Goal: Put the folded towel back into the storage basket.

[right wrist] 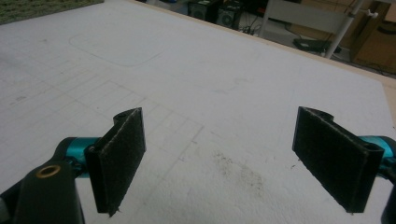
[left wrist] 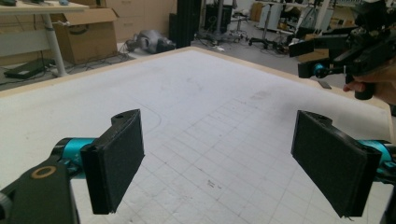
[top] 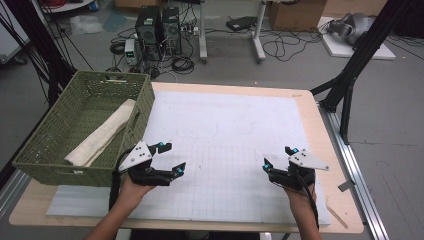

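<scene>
Both the left gripper point(top: 170, 159) and right gripper point(top: 278, 158) hover with fingers spread, holding nothing, over the bare table point(top: 235, 130); a rolled cloth point(top: 102, 134) lies in the green basket point(top: 142, 105), probably untouched yet

A white mat printed with a faint grey grid point(top: 225, 145) covers the pale wooden table point(top: 320, 135). Beyond the left gripper's black jaws stands an olive-green woven basket point(top: 55, 135) holding a cream rolled cloth point(top: 102, 134). Both grippers show teal-blue fittings behind their black jaws and grey plates on top.
</scene>
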### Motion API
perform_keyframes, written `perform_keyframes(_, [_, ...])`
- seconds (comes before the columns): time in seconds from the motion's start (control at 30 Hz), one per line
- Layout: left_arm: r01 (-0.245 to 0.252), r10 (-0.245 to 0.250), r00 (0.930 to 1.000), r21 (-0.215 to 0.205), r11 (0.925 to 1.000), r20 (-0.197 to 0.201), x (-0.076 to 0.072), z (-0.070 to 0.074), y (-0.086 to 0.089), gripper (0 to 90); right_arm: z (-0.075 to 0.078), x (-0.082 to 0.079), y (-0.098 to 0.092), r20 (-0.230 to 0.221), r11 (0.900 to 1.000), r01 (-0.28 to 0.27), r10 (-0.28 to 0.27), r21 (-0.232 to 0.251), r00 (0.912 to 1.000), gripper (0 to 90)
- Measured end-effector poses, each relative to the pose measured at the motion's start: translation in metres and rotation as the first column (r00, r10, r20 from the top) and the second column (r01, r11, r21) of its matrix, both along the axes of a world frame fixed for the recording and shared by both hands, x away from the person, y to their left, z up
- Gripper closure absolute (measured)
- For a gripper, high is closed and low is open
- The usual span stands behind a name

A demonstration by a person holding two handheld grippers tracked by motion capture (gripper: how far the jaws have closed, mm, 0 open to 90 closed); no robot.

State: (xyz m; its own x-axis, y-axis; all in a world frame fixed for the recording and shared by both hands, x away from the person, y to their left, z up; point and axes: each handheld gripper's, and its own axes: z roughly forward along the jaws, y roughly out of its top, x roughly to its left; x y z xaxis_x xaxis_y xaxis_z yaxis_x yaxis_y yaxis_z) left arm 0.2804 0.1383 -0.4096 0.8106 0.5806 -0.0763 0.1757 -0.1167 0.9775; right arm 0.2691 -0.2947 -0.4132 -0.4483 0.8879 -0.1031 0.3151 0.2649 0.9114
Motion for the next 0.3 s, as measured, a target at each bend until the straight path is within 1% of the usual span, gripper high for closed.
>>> perform_keyframes(0.07, [0.0, 0.0, 1.0, 0.008, 1.0, -0.002, 0.0014, -0.002, -0.0013, 17.2, -0.0014, -0.0016, -0.0028, -0.007, 1.0, 0.008, -0.008, 0.004, 0.9999, 16.0])
perform_keyframes(0.13, [-0.004, 0.004, 0.9999, 0.006, 1.0, -0.01, 0.0034, -0.0038, -0.0025, 17.3, -0.0026, -0.0026, -0.0059, -0.006, 1.0, 0.016, -0.016, -0.002, 0.9999, 16.0])
perform_keyframes(0.23, [-0.002, 0.002, 0.9999, 0.004, 1.0, -0.011, 0.0055, -0.0041, -0.0037, 17.2, -0.0037, -0.0053, -0.0089, -0.017, 1.0, 0.024, -0.024, -0.001, 0.9996, 16.0])
perform_keyframes(0.3, [-0.002, 0.002, 1.0, 0.006, 1.0, -0.009, 0.0066, -0.004, -0.0046, 17.3, -0.0042, -0.006, -0.0103, -0.014, 1.0, 0.023, -0.023, -0.004, 0.9996, 16.0])
